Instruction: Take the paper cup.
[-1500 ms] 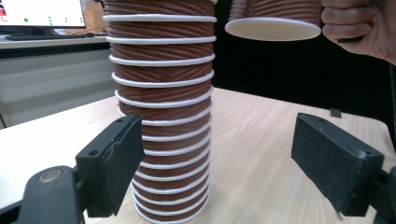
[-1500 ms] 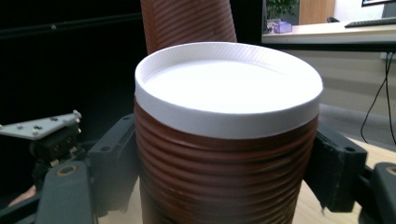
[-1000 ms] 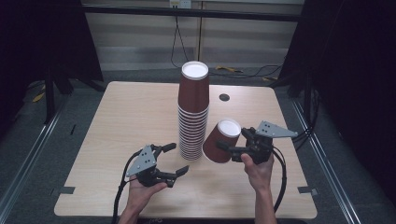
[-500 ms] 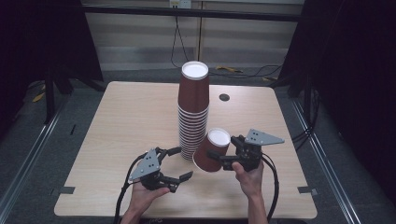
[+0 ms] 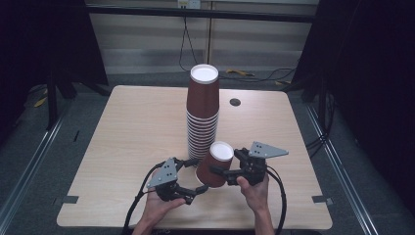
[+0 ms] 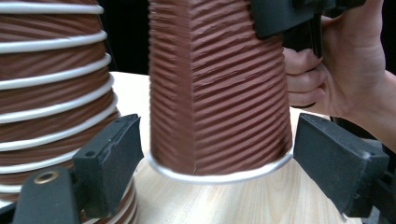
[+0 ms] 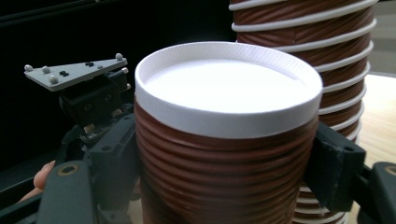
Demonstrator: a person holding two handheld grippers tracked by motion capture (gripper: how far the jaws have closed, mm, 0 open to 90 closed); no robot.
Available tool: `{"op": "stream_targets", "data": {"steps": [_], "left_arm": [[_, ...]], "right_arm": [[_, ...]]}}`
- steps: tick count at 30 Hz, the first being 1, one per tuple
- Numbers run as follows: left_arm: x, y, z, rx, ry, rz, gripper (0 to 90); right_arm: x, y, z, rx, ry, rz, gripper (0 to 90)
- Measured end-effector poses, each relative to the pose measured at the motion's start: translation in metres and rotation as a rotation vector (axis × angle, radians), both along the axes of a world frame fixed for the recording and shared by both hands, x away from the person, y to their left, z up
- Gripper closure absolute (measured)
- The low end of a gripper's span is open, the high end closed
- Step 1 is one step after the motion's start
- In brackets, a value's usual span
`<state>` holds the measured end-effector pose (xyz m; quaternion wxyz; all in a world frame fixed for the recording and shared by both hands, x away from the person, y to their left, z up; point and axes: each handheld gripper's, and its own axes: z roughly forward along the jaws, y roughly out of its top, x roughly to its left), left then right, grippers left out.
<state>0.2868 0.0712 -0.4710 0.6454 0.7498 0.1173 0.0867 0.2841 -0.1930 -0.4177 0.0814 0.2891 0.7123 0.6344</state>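
Cup (image 5: pixel 215 165), upside down, clamped by right tool (image 5: pixel 221 172).

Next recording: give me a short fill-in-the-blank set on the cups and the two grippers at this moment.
1. The single brown cup stands upside down, its white ____ facing up.
2. That cup is clamped between the pads of the ____ gripper.
3. The left gripper has its jaws on either side of the cup's rim, with a ____ between each pad and the cup.
4. Behind the cup rises a tall ____ of nested cups.

Missing words: base; right; gap; stack
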Motion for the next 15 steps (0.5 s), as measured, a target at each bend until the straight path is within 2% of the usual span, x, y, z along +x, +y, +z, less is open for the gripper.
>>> {"op": "stream_targets", "data": {"steps": [3,15], "left_arm": [[0.0,-0.003,-0.002,-0.009,0.005,-0.003,14.2],[0.004,-0.015,-0.005,0.01,0.023,-0.01,5.7]], "right_arm": [[0.0,0.001,-0.002,0.0,0.003,0.002,22.7],[-0.001,0.01,-0.007,0.018,0.005,0.029,22.7]]}}
